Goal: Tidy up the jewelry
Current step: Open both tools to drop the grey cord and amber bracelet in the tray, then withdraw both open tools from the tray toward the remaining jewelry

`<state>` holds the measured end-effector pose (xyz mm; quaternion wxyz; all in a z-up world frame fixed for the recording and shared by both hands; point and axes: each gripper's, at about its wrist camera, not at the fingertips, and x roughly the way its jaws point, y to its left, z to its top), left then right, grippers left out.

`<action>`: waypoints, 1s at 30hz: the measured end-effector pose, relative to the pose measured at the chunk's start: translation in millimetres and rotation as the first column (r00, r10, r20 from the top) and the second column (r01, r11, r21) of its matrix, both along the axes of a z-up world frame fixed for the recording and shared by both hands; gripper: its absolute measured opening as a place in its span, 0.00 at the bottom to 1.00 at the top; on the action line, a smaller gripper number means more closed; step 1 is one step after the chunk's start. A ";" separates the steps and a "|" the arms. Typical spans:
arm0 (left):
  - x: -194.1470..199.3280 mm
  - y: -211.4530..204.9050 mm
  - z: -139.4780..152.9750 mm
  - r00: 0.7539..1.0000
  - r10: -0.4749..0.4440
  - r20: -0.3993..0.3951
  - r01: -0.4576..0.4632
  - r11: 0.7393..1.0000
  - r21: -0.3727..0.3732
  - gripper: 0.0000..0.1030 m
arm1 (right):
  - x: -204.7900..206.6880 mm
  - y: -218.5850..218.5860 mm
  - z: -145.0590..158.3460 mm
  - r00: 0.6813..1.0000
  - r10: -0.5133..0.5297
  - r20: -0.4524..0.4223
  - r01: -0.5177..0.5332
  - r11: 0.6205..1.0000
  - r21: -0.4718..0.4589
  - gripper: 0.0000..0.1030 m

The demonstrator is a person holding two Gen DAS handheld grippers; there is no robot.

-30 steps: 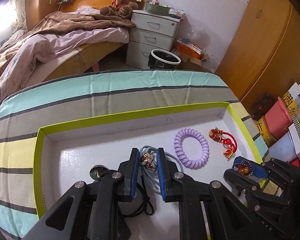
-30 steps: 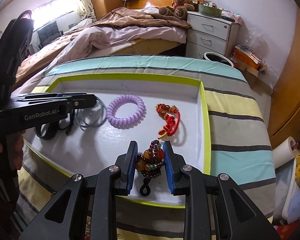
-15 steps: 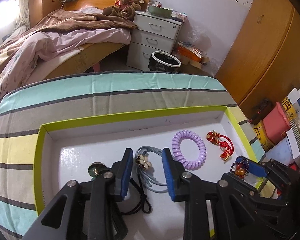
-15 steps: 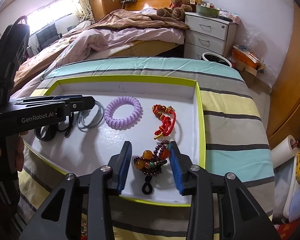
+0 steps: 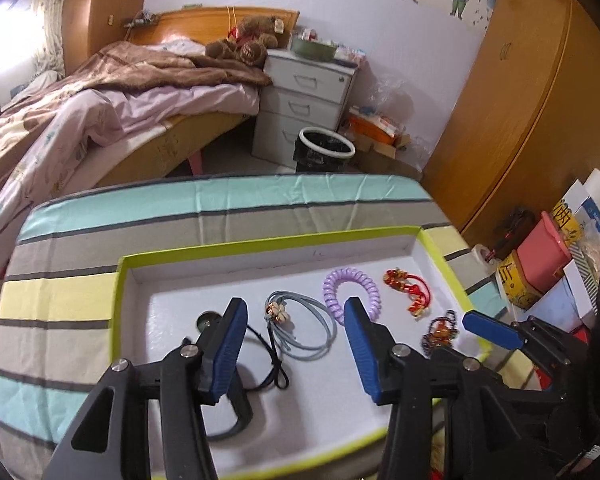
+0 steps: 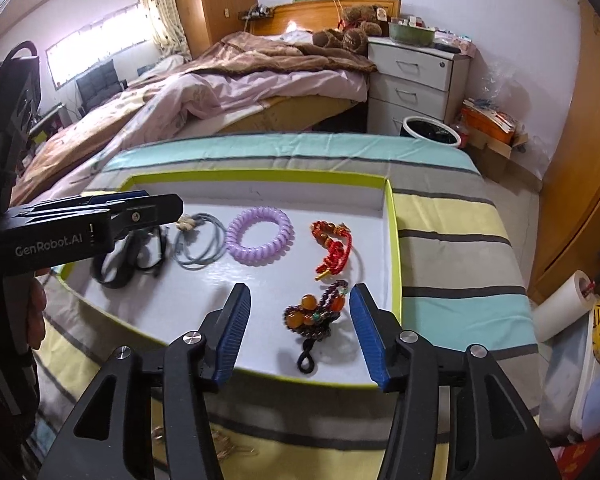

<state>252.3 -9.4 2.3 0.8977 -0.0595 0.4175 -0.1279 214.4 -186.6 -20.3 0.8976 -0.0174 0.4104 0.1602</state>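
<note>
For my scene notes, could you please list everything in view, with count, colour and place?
tray: one, white with lime rim, on striped cover
coil hair tie: one, lilac, tray middle
grey hair tie: one, flower charm, left of coil
red knotted bracelet: one, right of coil
beaded bracelet: one, amber and dark, near edge
black cords: tray left
bed, nightstand, bin: behind
left hand-held gripper: open
right hand-held gripper: open

left wrist view close above the tray (image 5: 268, 245), angled down, right wrist view likewise — both share the tray and bed (image 6: 236, 80)
</note>
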 end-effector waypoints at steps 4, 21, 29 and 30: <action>-26.7 7.3 15.8 0.998 0.032 0.048 -0.033 0.999 0.016 0.49 | -17.1 1.2 10.0 1.000 0.012 0.029 -0.012 1.000 0.008 0.51; -126.5 39.2 8.2 0.996 0.082 0.029 -0.081 0.997 -0.009 0.49 | -84.1 -5.1 20.2 0.999 0.015 0.046 -0.018 0.997 0.071 0.52; -153.3 48.7 -10.0 0.997 0.066 -0.044 -0.070 0.992 -0.106 0.49 | -106.1 -16.9 -1.2 1.000 0.017 -0.016 -0.015 0.995 0.097 0.53; -155.0 50.0 -13.0 0.997 0.064 -0.051 -0.069 0.991 -0.118 0.49 | -107.4 -16.6 -6.0 0.999 0.031 -0.036 -0.027 0.994 0.102 0.53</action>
